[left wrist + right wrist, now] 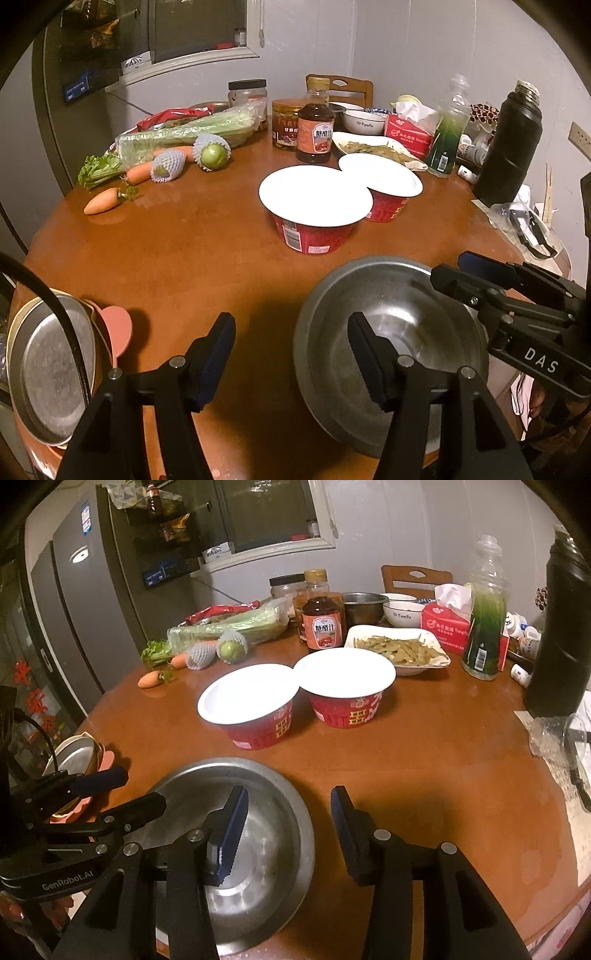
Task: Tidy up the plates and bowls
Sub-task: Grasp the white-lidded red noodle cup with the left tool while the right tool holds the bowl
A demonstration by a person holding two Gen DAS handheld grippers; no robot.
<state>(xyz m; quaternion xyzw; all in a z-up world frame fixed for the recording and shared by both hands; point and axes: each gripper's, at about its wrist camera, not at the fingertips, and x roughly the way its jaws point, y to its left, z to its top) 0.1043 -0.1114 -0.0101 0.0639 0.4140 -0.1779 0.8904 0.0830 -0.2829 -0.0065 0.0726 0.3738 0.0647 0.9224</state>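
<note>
I count two red paper bowls point(255, 705) point(345, 688) mid-table and one steel bowl point(258, 834) near me. Far back I see one more steel bowl point(364, 605) and one white ceramic bowl point(402, 613). One white dish of greens point(399, 650) sits on the right. On the far left lie two carrots point(101, 201) point(138, 172) and two netted fruits point(214, 152) point(168, 166).

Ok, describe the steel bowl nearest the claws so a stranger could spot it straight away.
Start at the round wooden table and come to its near edge, in front of the two red paper bowls. The steel bowl sits there: wide, shallow, bare metal, empty, unlike those red white-lined tubs.
</note>
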